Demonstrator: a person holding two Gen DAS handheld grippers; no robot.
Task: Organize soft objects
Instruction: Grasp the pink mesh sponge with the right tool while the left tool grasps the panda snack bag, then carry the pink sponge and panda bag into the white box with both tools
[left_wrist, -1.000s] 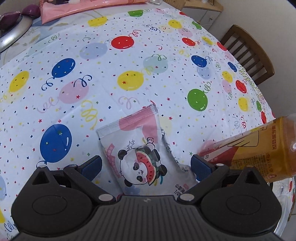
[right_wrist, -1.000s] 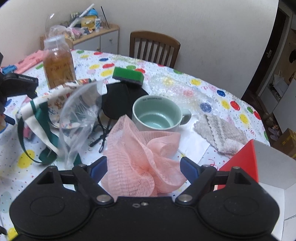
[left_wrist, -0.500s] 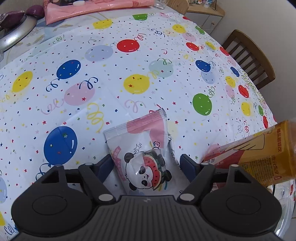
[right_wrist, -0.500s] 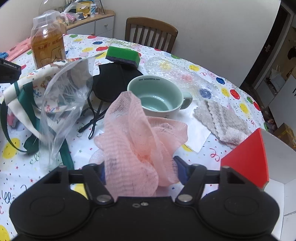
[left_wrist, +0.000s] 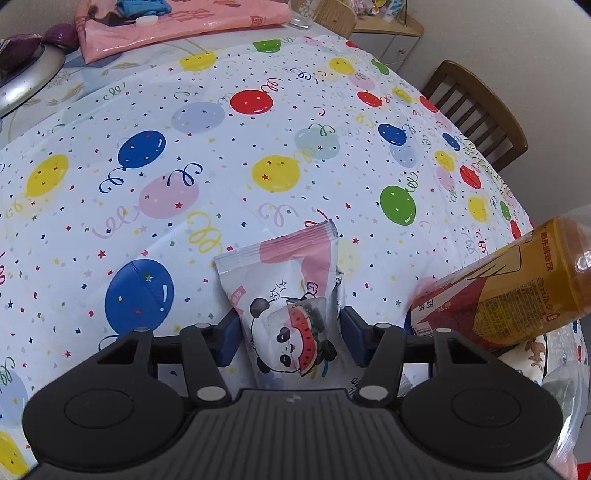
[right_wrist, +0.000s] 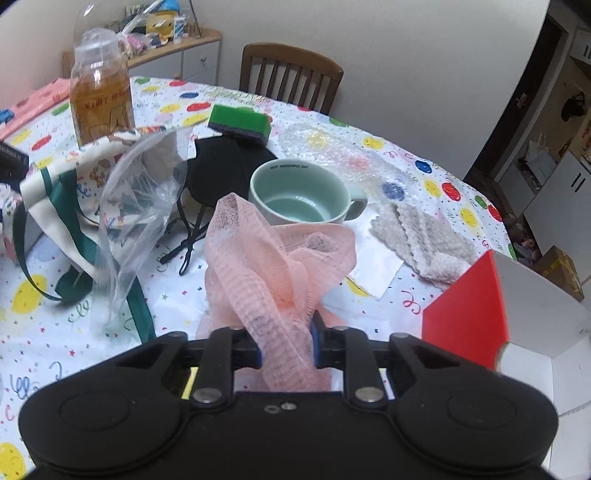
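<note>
Both claws narrower than before, right claw (right_wrist: 286, 349) closing on pink mesh (right_wrist: 273, 266), left claw (left_wrist: 288, 336) closing around panda packet (left_wrist: 284, 295), pad contact unclear, packet's near end hidden.

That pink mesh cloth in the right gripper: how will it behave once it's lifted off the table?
Probably floppy: the pink mesh already bunches into loose folds and squashes narrow between the closing jaws of the right gripper. Likely very light, since the weave is thin and see-through. The loose end nearest the mug may dangle and drag, perhaps brushing it; the open weave could also snag.
</note>
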